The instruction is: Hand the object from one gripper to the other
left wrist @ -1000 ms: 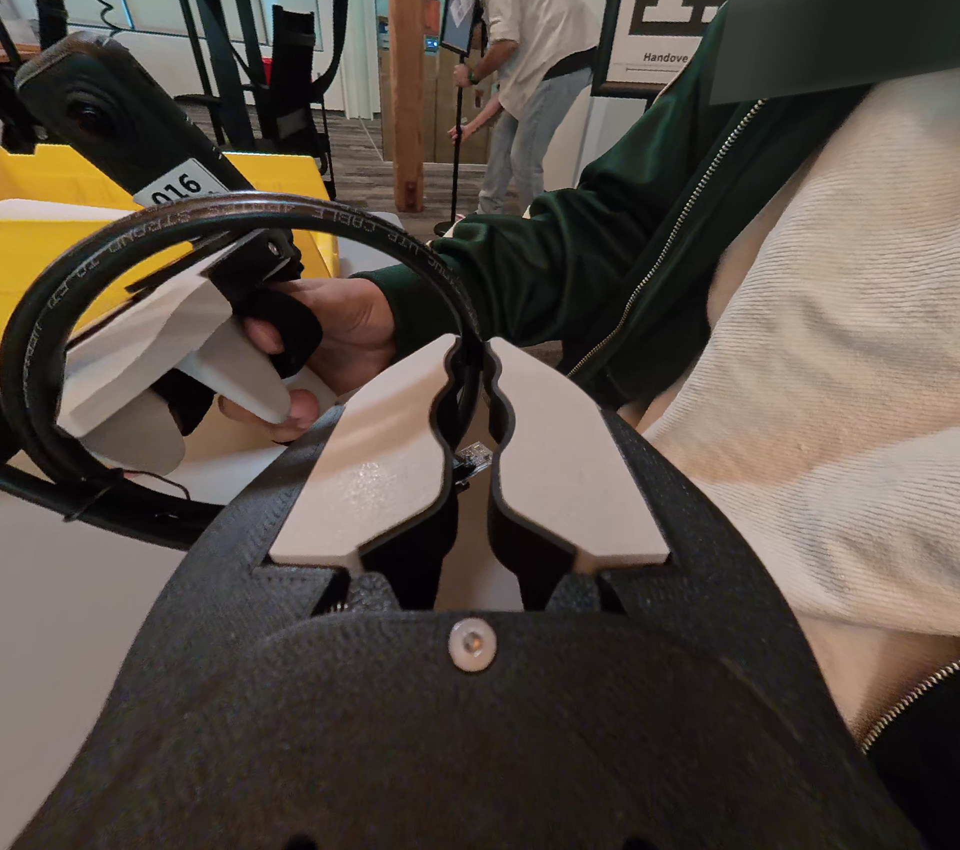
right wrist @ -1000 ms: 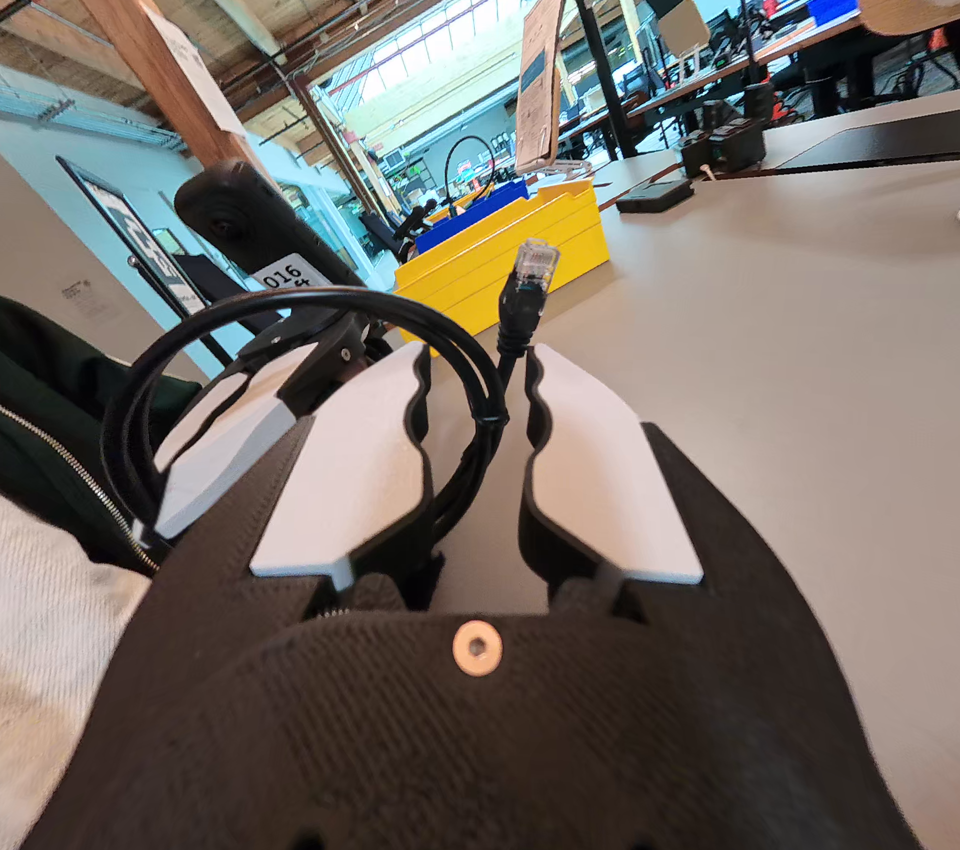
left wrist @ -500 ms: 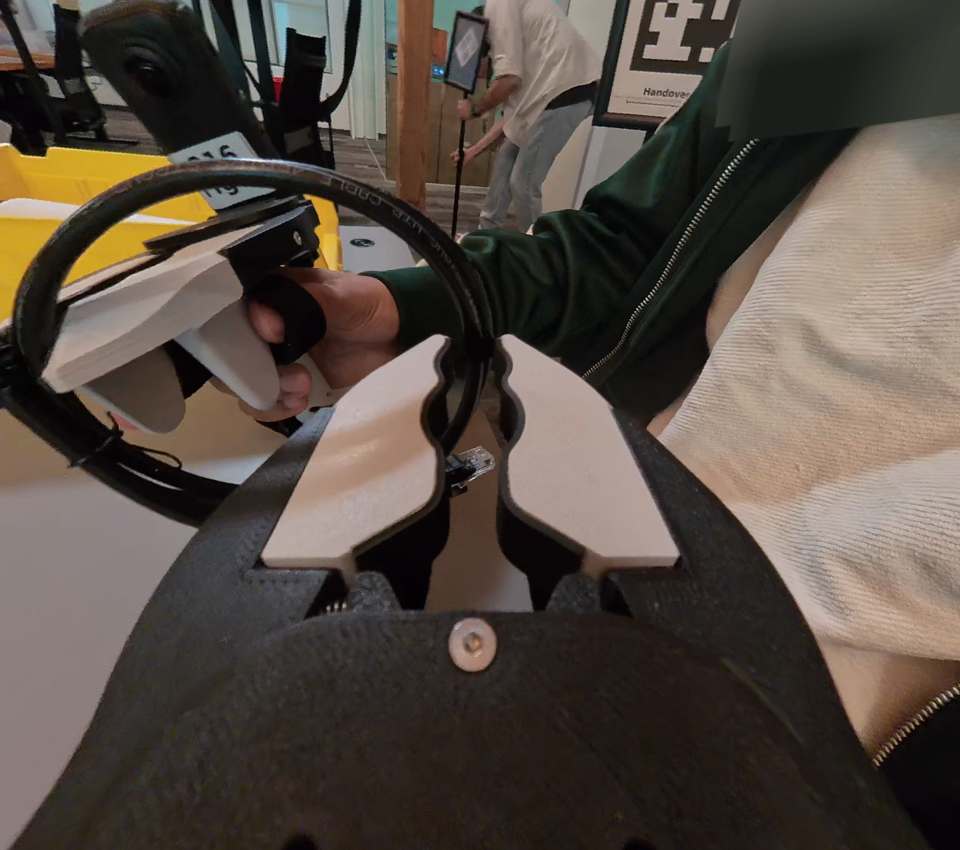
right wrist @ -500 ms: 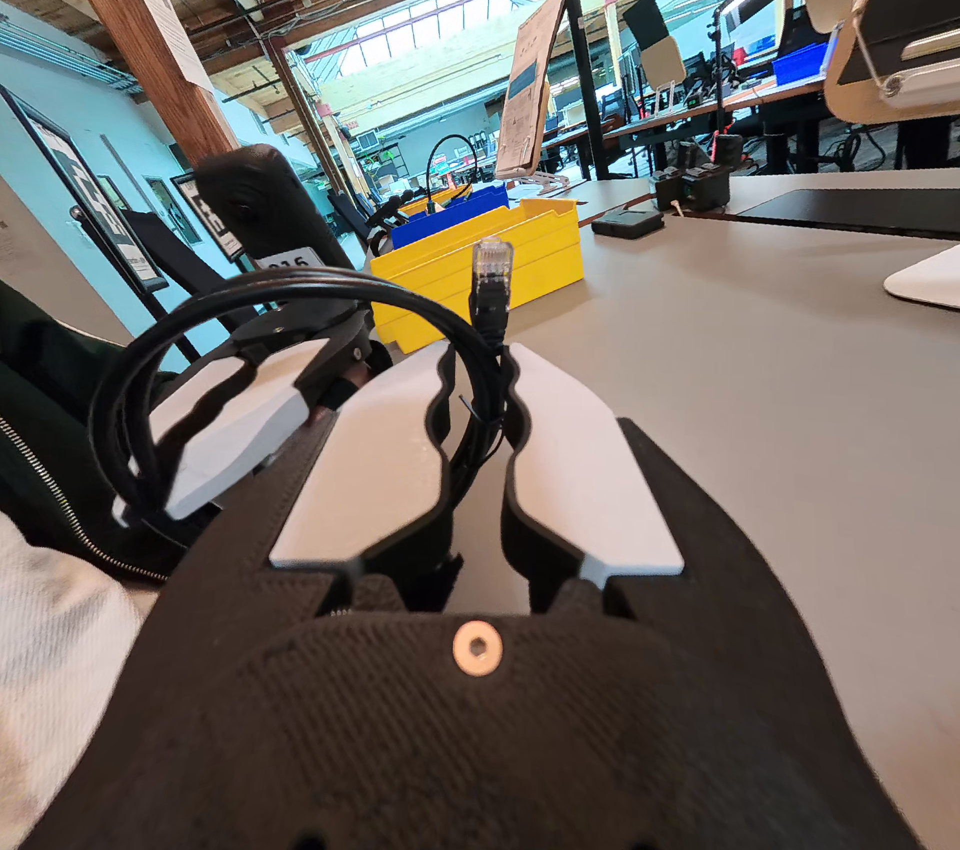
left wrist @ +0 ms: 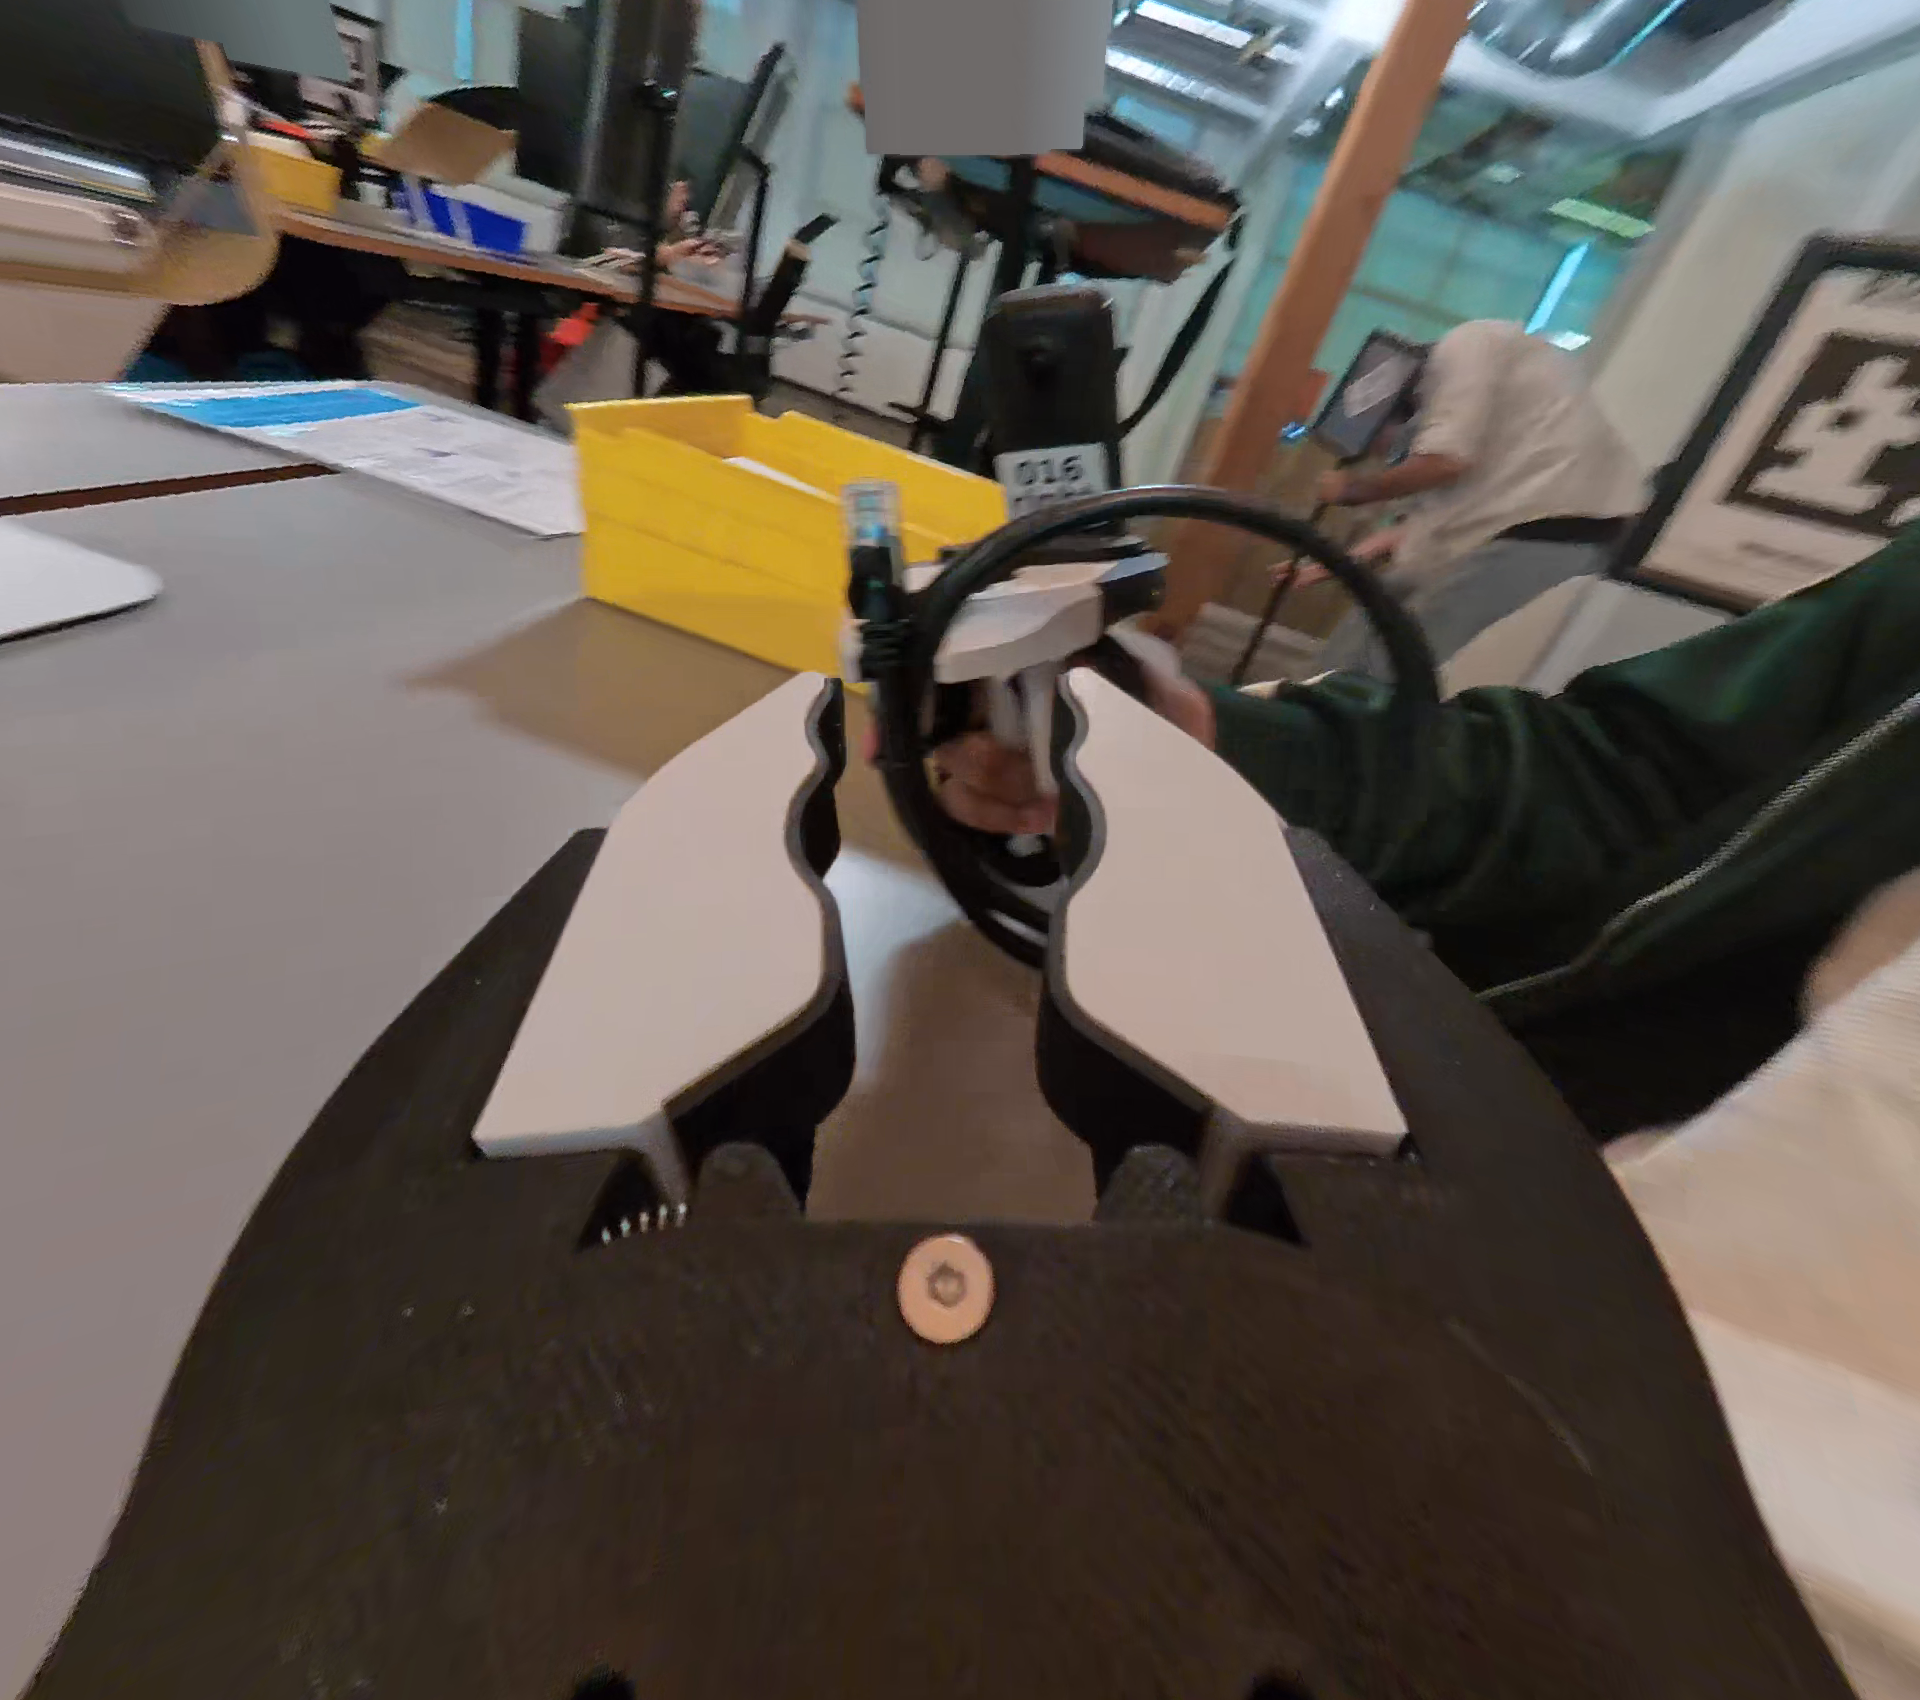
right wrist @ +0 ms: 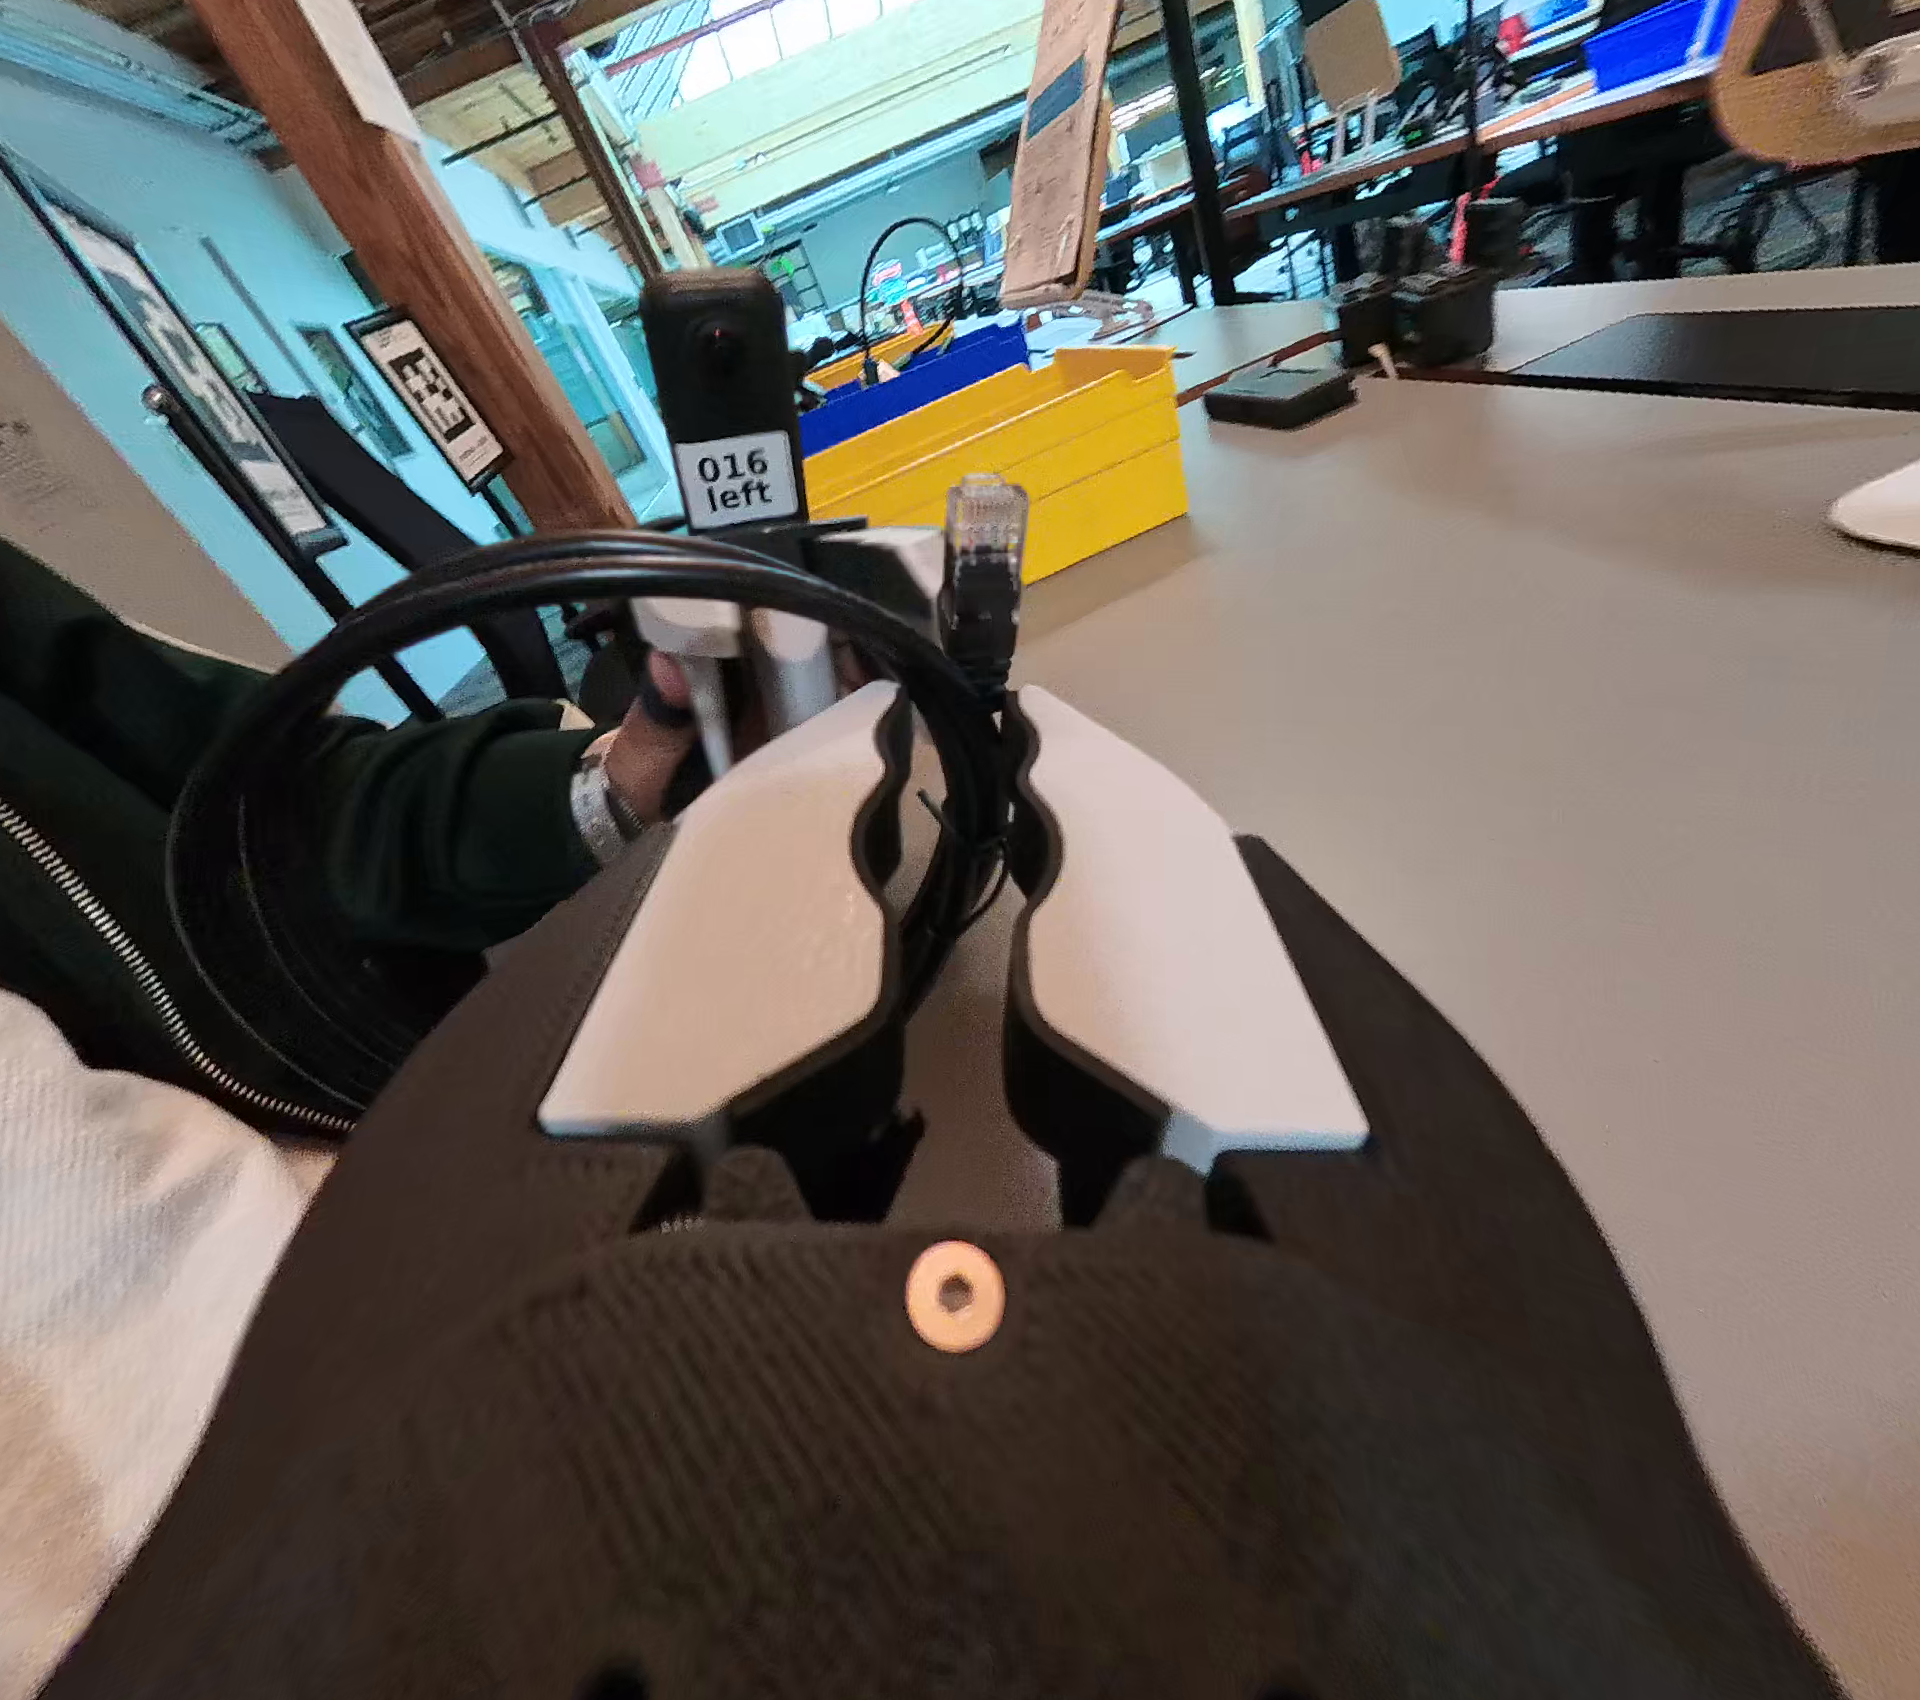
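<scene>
A coiled black network cable (right wrist: pixel 582 561) with a clear plug (right wrist: pixel 985 528) pointing up is the object. My right gripper (right wrist: pixel 961 715) is shut on the tied part of the coil, just below the plug, above the grey table (right wrist: pixel 1558 715). My left gripper (left wrist: pixel 945 715) is open and empty, its jaws wide apart. In the left wrist view the cable (left wrist: pixel 1184 497) and its plug (left wrist: pixel 871 518) hang ahead of it in the right gripper (left wrist: pixel 894 642). In the right wrist view the left gripper (right wrist: pixel 769 611) shows behind the coil.
Yellow bins (left wrist: pixel 727 528) stand on the table behind the grippers, and show in the right wrist view (right wrist: pixel 1039 455). A paper sheet (left wrist: pixel 395 435), a white stand base (right wrist: pixel 1881 512) and a black device (right wrist: pixel 1283 400) lie farther off. A green sleeve (left wrist: pixel 1558 767) is at the right. Only a small space, under 4 cm, lies between the two pairs of fingers.
My right gripper closed on the cable. My left gripper opened, let go of the coil and drew back from it, turning toward the table.
</scene>
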The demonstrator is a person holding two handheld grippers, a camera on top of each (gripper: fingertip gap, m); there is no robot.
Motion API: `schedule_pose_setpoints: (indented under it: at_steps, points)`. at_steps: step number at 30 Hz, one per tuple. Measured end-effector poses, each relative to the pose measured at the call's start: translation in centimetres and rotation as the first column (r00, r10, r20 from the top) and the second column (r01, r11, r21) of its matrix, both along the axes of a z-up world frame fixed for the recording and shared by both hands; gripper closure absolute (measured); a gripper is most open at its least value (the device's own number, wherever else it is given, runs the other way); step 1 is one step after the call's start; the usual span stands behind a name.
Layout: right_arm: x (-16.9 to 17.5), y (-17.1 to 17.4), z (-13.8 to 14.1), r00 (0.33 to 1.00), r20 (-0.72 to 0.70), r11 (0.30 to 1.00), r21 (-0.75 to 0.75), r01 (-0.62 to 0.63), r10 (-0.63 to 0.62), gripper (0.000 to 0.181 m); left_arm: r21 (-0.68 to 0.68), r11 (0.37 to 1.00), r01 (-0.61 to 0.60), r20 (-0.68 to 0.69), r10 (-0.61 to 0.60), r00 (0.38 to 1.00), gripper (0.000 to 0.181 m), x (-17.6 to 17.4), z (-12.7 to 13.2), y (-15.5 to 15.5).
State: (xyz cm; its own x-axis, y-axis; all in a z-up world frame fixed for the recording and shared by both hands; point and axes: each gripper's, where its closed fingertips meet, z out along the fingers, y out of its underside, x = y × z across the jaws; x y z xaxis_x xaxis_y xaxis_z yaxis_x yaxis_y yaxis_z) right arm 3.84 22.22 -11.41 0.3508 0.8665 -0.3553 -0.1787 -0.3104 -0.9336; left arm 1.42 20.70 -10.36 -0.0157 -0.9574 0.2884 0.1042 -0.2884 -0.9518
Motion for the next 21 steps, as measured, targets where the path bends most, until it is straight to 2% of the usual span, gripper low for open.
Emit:
schedule_pose_setpoints:
  at_steps: [3,9,15,21]
  points:
    - [-1.2,-0.9,-0.4,0.998,0.038,0.999,-0.001,-0.053,0.053,0.165,0.098,0.994,-0.050,-0.059,0.056,0.997,0.141,0.0,-0.5,0.3]
    - [-2.8,-1.7,-1.5,0.988,0.118,0.995,-0.003,-0.098,0.098,0.165,0.204,0.979,-0.018,-0.106,0.040,0.993,0.136,1.1,-0.7,-1.2]
    - [-3.3,-1.9,-2.1,0.978,0.188,0.995,0.023,-0.093,0.087,0.165,0.241,0.969,-0.049,-0.147,0.086,0.985,0.141,1.4,-1.2,-1.1]
    - [-3.4,-2.0,-2.0,0.979,0.186,0.996,0.036,-0.087,0.079,0.166,0.248,0.968,-0.048,-0.147,0.087,0.985,0.150,1.3,-0.9,-1.1]
